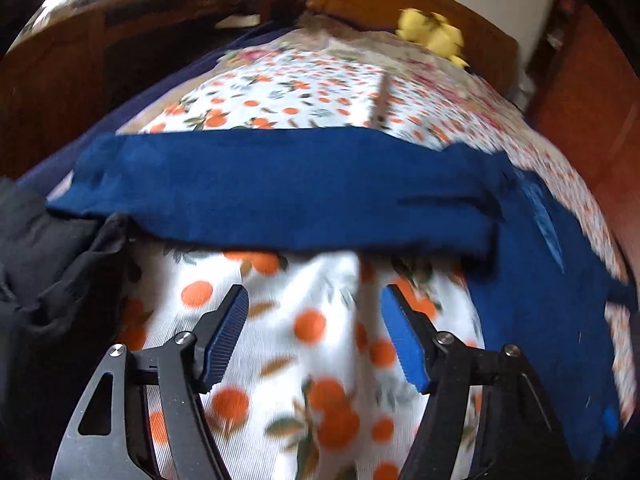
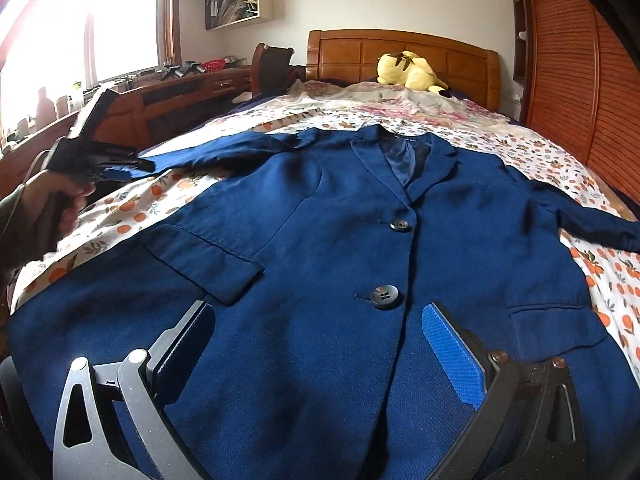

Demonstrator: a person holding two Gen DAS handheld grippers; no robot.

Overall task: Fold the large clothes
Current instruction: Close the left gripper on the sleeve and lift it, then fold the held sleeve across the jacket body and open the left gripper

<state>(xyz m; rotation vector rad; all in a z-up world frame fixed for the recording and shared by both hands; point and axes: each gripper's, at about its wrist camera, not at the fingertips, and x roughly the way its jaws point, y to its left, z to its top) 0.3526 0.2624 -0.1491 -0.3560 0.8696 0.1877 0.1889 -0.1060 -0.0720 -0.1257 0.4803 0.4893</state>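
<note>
Navy-blue woven blazer (image 2: 320,240) lies face up and buttoned on the orange-print white bedsheet (image 2: 120,208). Collar is at 12 o'clock toward the wooden headboard (image 2: 400,56), hem at 6 o'clock under the right wrist camera, so the body's long axis runs 6–12.

Key relation: the blazer's left sleeve (image 1: 280,192). In the left wrist view it lies as a straight band directly ahead of the left gripper (image 1: 314,332) at 12 o'clock, long axis 9–3, crosswise to the gripper's pointing line. Cuff end sits near 9 o'clock, shoulder end joins the body at about 3 o'clock. Bare sheet separates the pads from the sleeve's near edge, so no contact.

Left gripper: jaws apart, nothing between them, only sheet below. The frame is blurred, so I can't place the cuff edge exactly. In the right wrist view this gripper (image 2: 116,168) sits at 9–10 o'clock, near the sleeve's outer end.

Right gripper (image 2: 320,344): jaws spread, hovering above the lower front of the blazer just below the bottom button (image 2: 385,296). Whether the pads touch the cloth I can't tell; no fabric looks pinched.

Judgement: the left hand is the nearer one for the sleeve. Likely next is taking the sleeve and folding it toward 3 o'clock over the body. The other sleeve (image 2: 592,224) runs off toward 3 o'clock, well apart from both grippers.

Black garment (image 1: 48,264) is bunched at 9 o'clock, touching the sleeve's cuff end; snag risk.
</note>
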